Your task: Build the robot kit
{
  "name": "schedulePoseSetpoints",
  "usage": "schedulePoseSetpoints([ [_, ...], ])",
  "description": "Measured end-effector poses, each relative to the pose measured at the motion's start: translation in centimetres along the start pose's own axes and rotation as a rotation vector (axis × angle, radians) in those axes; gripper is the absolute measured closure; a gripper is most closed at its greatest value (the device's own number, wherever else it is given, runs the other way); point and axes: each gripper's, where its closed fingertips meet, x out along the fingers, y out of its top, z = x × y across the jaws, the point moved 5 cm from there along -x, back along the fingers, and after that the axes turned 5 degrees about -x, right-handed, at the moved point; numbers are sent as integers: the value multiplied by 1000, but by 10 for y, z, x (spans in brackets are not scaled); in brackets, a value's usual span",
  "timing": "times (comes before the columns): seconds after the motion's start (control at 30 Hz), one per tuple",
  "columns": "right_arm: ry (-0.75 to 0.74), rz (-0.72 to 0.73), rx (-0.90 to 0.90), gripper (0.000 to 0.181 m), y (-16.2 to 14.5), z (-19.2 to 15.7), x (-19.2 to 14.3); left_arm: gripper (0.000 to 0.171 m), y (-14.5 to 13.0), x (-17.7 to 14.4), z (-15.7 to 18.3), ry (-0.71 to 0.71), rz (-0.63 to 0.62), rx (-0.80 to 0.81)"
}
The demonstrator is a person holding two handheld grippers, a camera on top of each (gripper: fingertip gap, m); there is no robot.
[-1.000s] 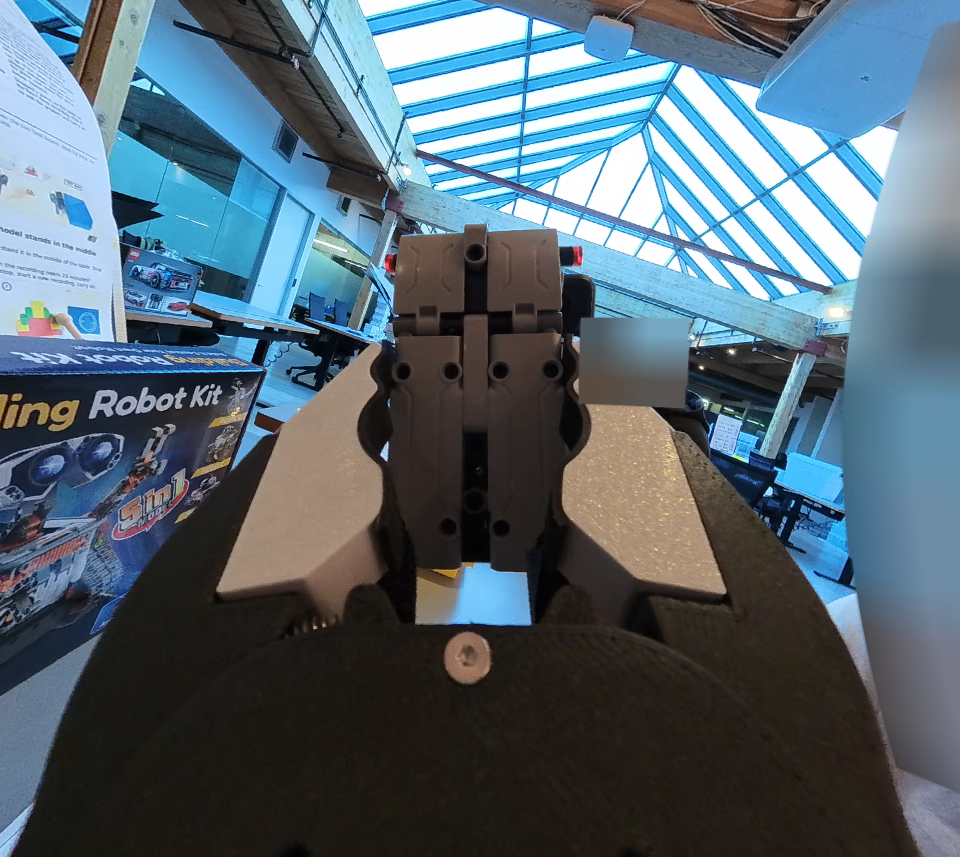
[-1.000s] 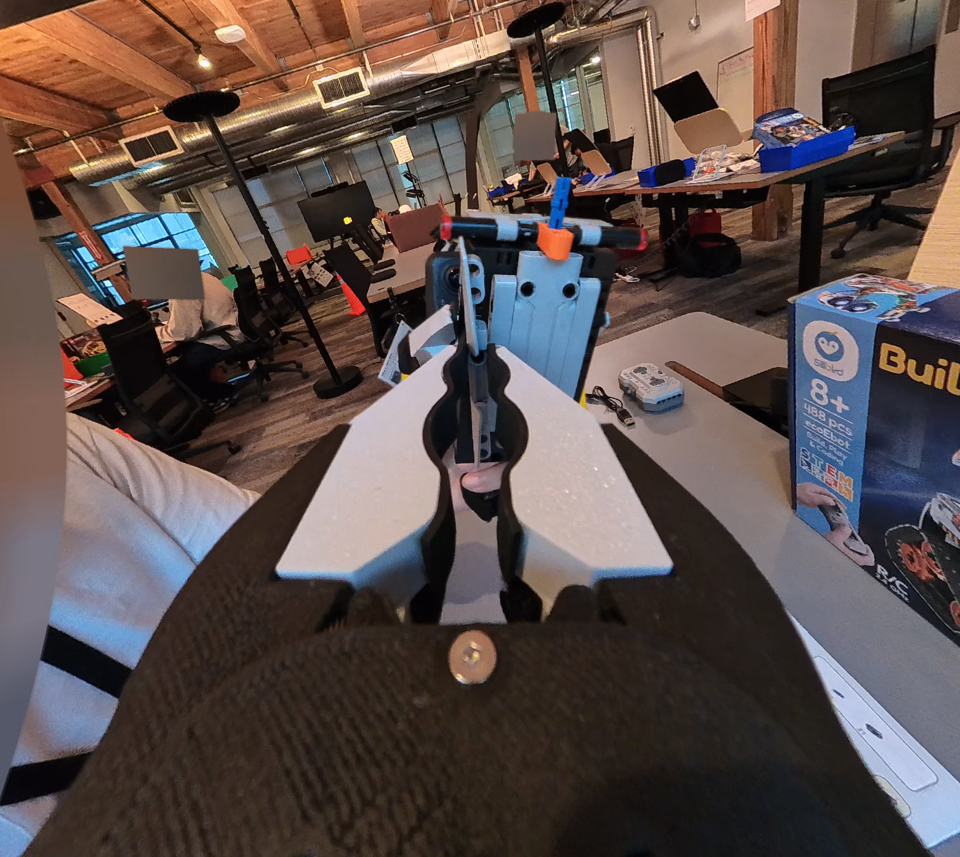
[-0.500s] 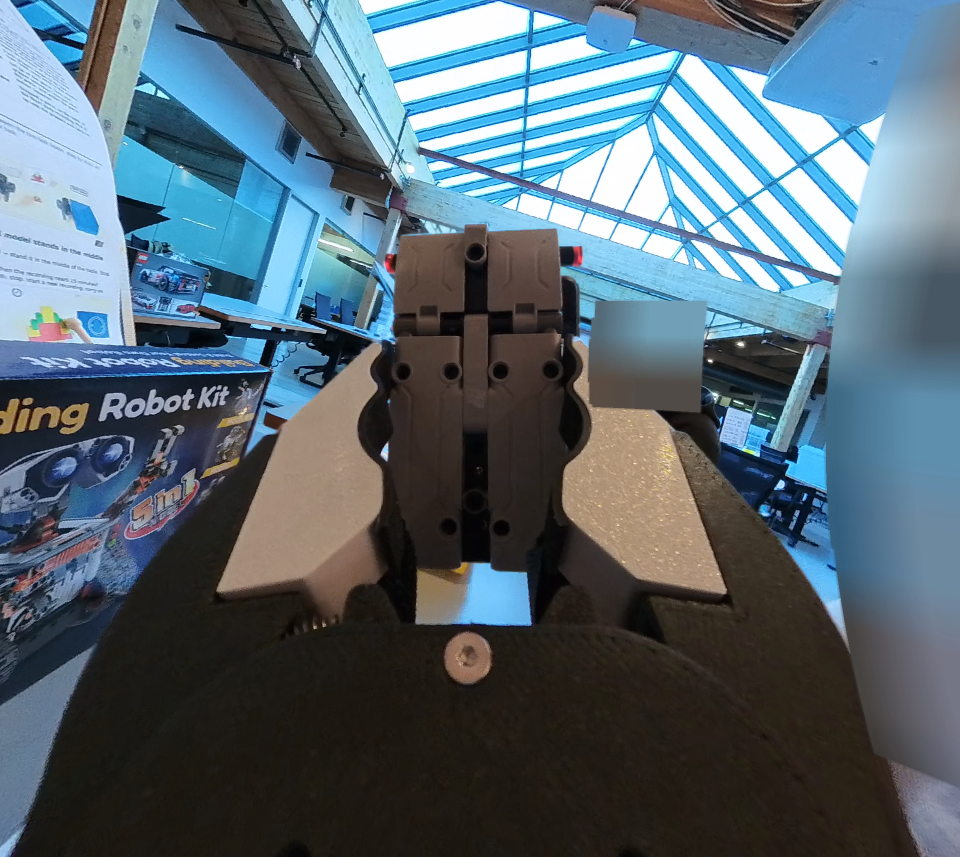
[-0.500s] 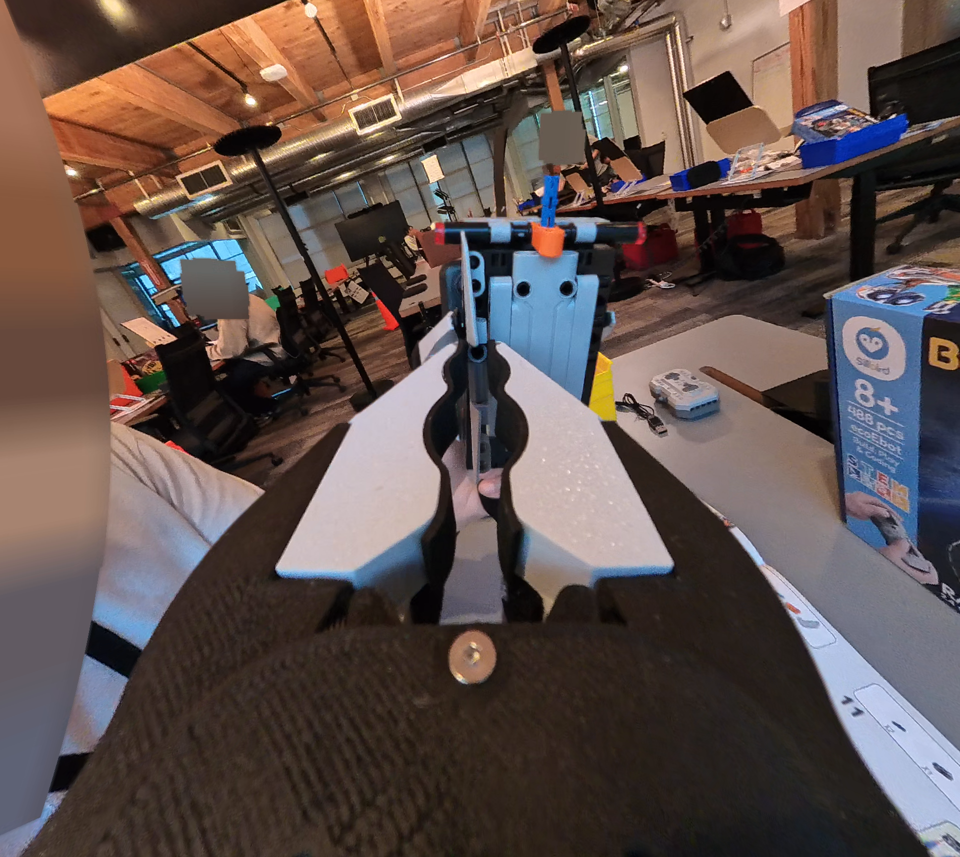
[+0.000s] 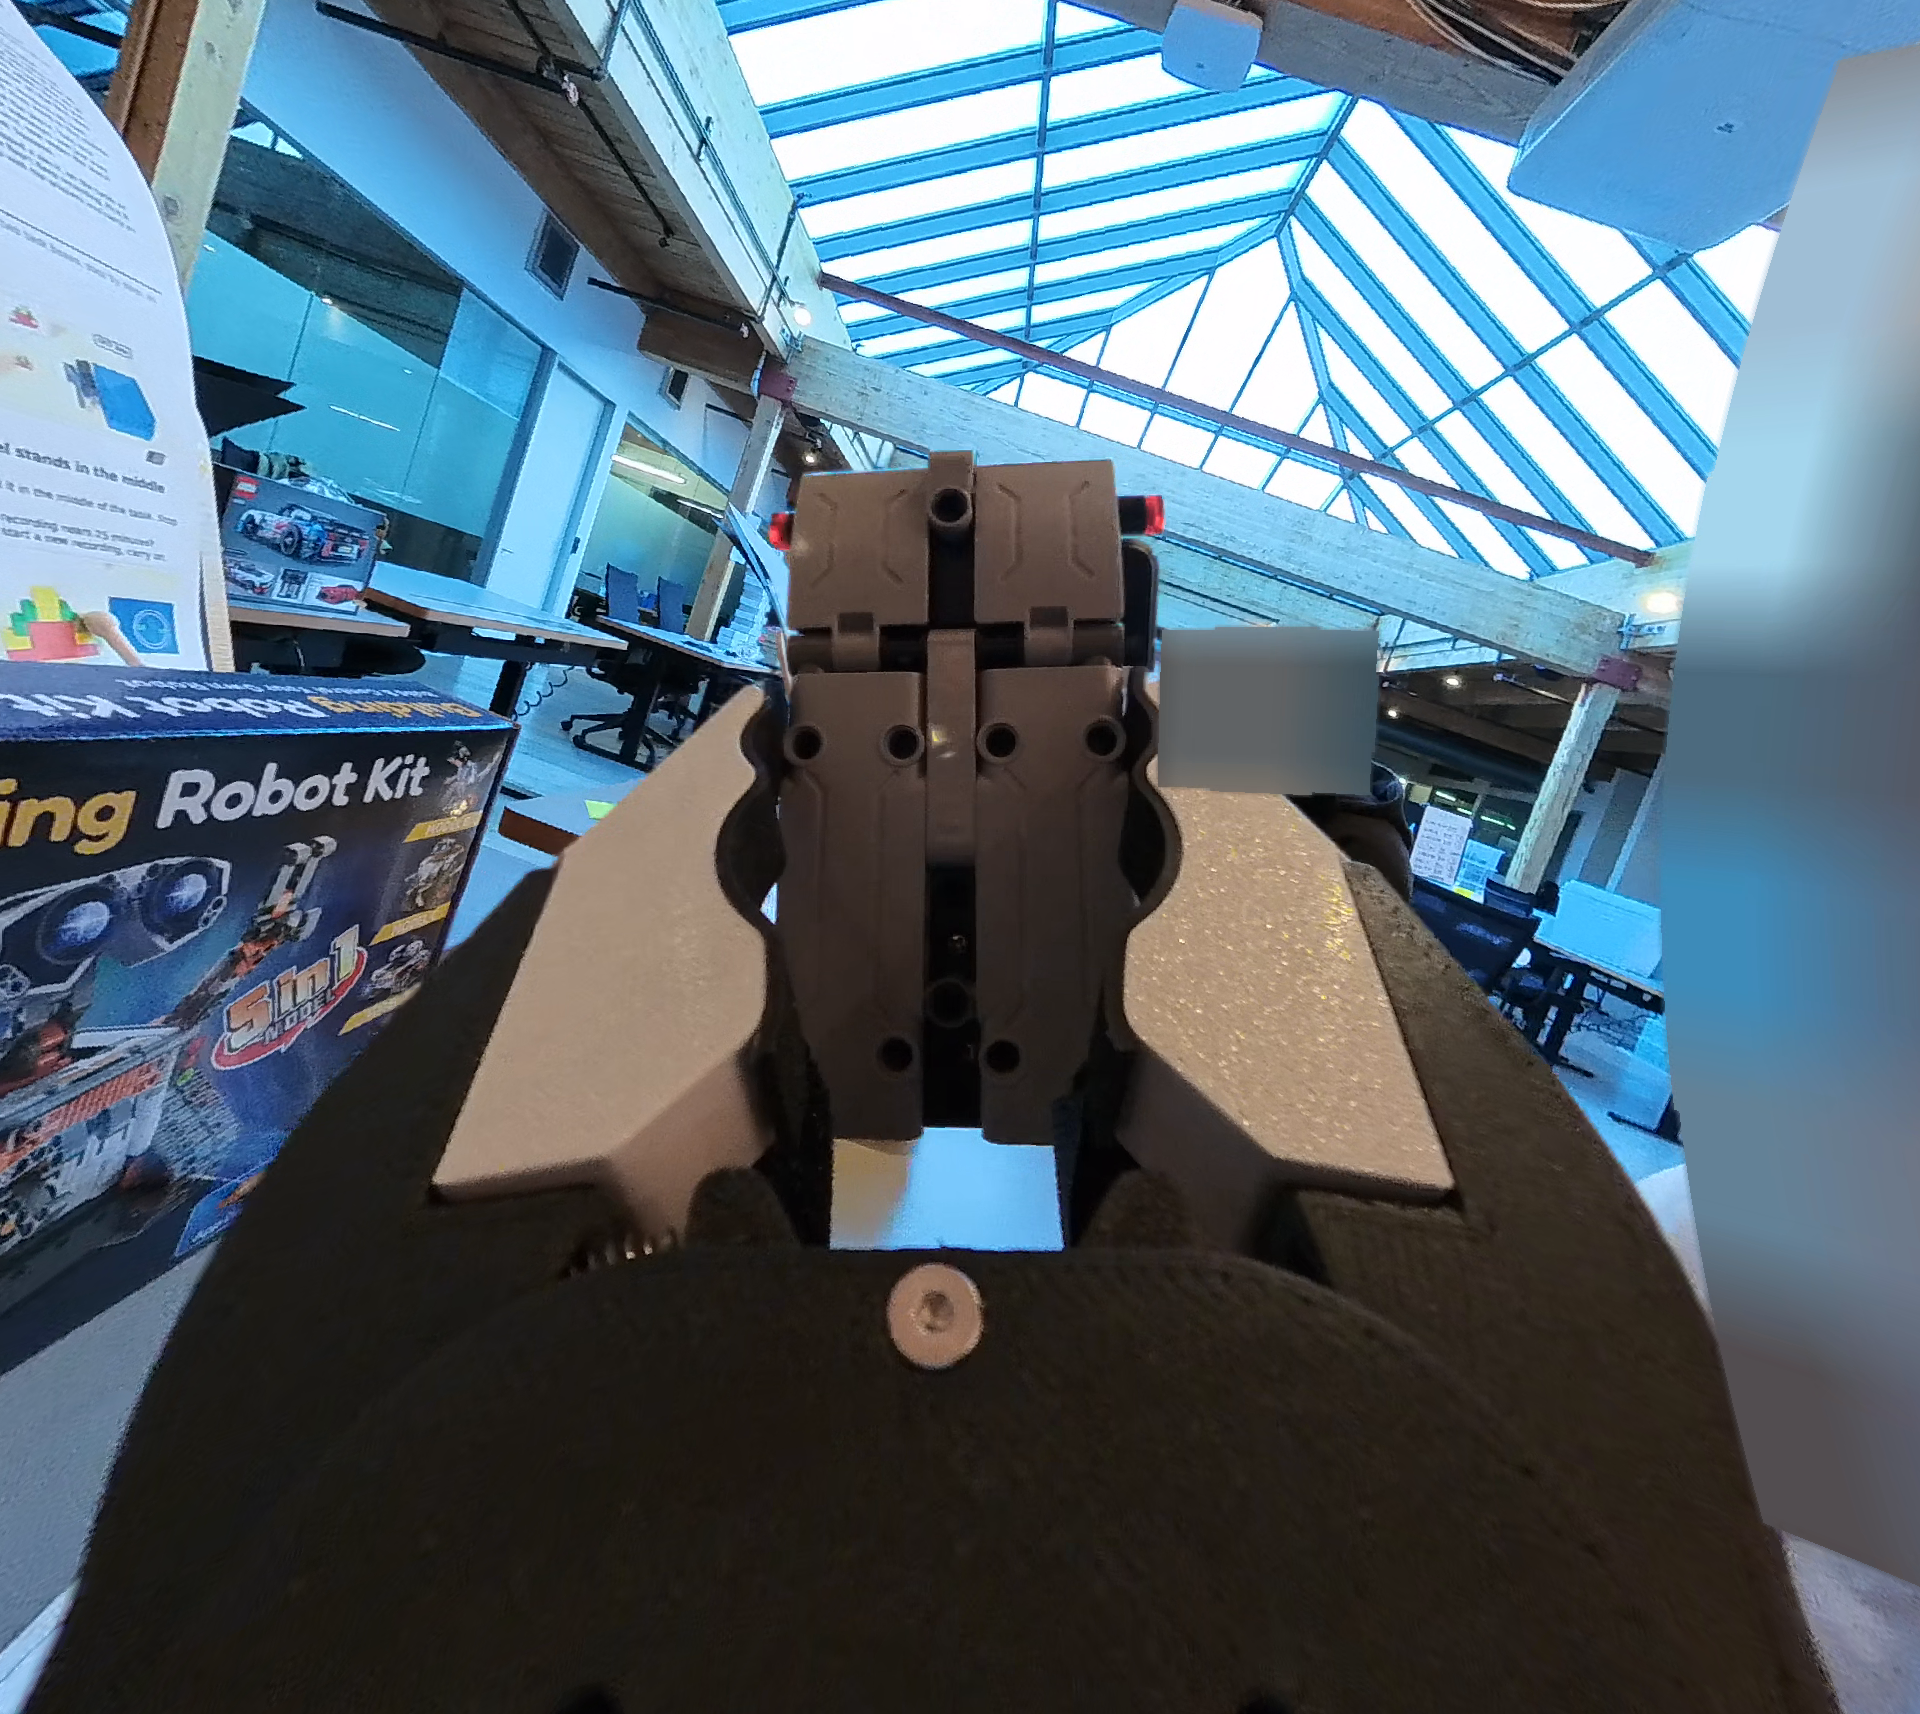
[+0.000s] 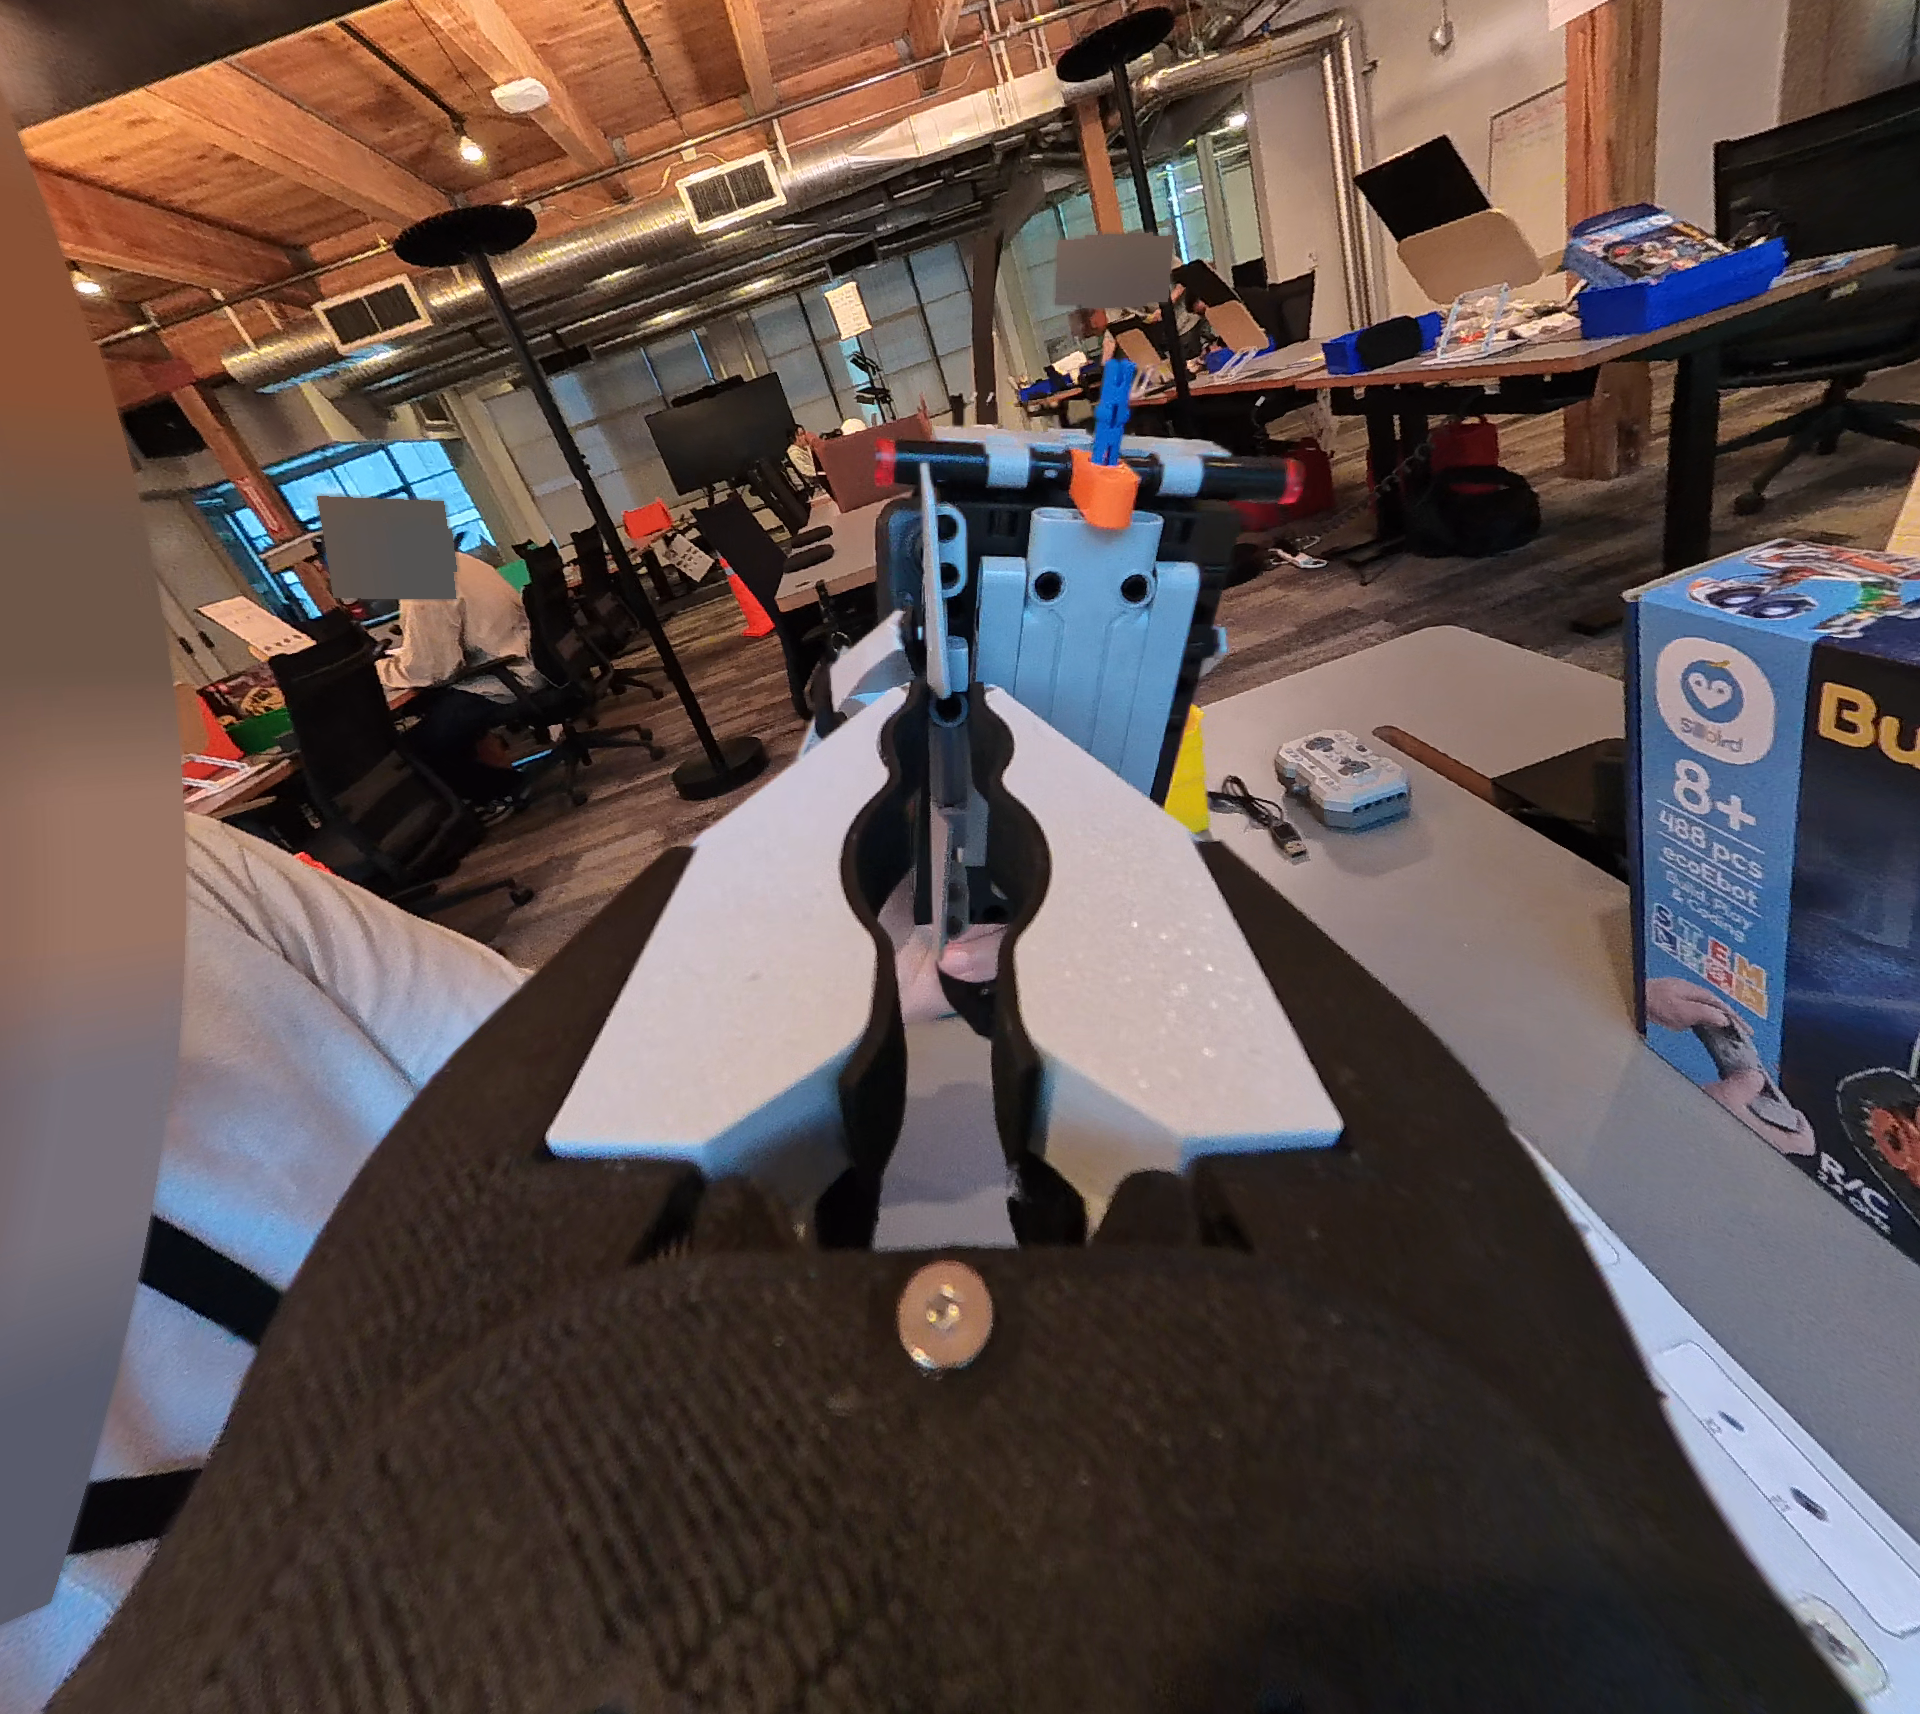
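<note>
My left gripper points up toward the skylight. It is shut on a grey brick-built model, with its fingers on the model's two sides. In the right wrist view the same model shows pale grey panels. A black axle with red ends, an orange piece and a blue pin sit on top. My right gripper is shut on a thin grey beam at the model's left edge. A person's fingertip shows between the jaws below the beam.
A blue robot kit box stands on the grey table and also shows in the right wrist view. A grey control unit with a cable lies behind. A printed sheet stands left. A white striped sleeve is close. Both grippers' tips are close together, under 4 cm apart.
Both grippers keep their hold. The two grippers and the model have shifted slightly together, so the kit box sits a little differently in each view.
</note>
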Motion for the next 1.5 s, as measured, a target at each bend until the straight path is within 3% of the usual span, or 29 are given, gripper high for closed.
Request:
schedulePoseSetpoints([
  [0.4, 4, -5, -14, 176, -4, 6, 0, 108, -1, 0, -3, 6, -11, -20],
  [0.67, 95, 42, 144, 177, -4, 10, -5, 108, -5, 2, -2, 6, -17, -18],
  [1.5, -63, -15, 118, 176, -6, 8, 1, 108, -3, -1, -6, 67, 54, 24],
])
